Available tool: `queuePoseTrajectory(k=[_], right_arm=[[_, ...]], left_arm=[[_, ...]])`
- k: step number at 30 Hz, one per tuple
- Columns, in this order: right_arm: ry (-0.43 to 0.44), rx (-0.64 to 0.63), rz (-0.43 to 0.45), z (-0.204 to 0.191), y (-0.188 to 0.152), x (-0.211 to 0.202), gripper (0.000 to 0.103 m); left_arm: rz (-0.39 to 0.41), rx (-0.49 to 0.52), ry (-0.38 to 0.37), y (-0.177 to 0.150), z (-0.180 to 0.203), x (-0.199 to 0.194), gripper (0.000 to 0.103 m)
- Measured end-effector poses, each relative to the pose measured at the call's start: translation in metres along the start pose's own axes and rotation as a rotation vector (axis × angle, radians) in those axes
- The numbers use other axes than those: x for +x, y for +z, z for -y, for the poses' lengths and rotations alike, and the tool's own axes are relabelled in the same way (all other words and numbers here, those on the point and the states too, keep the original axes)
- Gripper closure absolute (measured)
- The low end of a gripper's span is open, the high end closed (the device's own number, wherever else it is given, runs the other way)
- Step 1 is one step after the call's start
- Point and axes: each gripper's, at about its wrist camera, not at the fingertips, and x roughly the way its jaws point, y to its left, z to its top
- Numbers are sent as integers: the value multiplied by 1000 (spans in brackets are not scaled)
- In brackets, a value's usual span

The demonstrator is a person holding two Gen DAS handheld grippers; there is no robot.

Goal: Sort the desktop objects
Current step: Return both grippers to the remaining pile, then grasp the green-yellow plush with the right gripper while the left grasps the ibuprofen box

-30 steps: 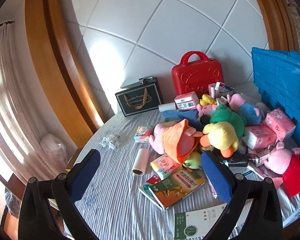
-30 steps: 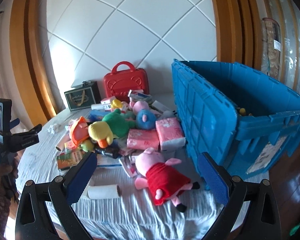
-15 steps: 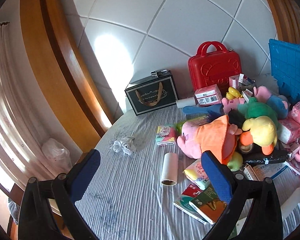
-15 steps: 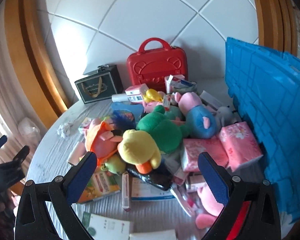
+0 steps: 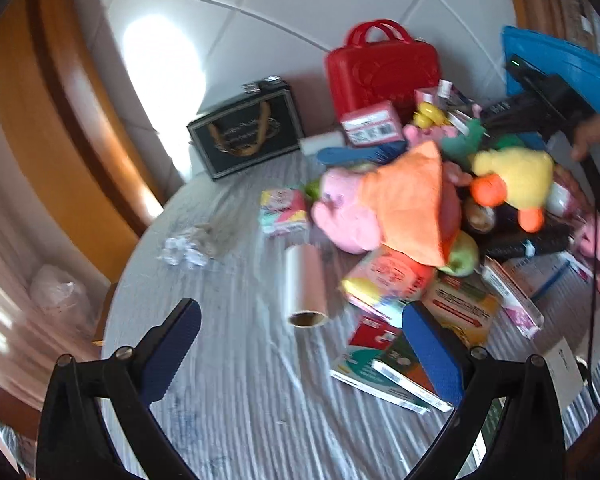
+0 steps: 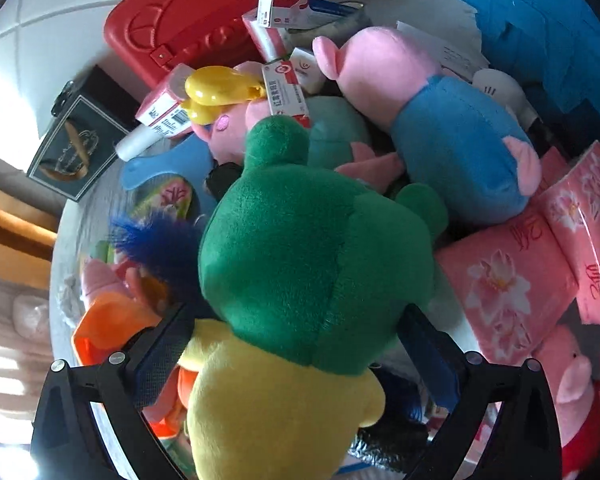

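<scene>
My right gripper sits low over the toy pile with its jaws spread wide; the green and yellow duck plush fills the gap between them, but I cannot tell whether either pad touches it. Beyond the jaws lies the pink pig plush in blue, and past that the red case. To the right of the jaws are pink tissue packs. My left gripper hovers above the striped desk with jaws wide and nothing between them. Just ahead of the gap lies a roll; booklets lie by the right jaw, and the orange-dressed pig plush is further ahead.
</scene>
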Motion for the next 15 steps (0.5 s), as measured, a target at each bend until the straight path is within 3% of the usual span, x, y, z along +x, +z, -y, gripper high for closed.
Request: queuePoseTrajectory(k=[4, 10, 15], right_arm=[[-6, -5, -12, 1, 4, -2, 0], [28, -23, -15, 9, -1, -11, 0], [50, -27, -39, 8, -4, -10, 0]], left_arm=[[-39, 98, -237, -8, 33, 28, 1], [-142, 184, -480, -12, 64, 74, 1], [-231, 275, -485, -28, 78, 102, 1]])
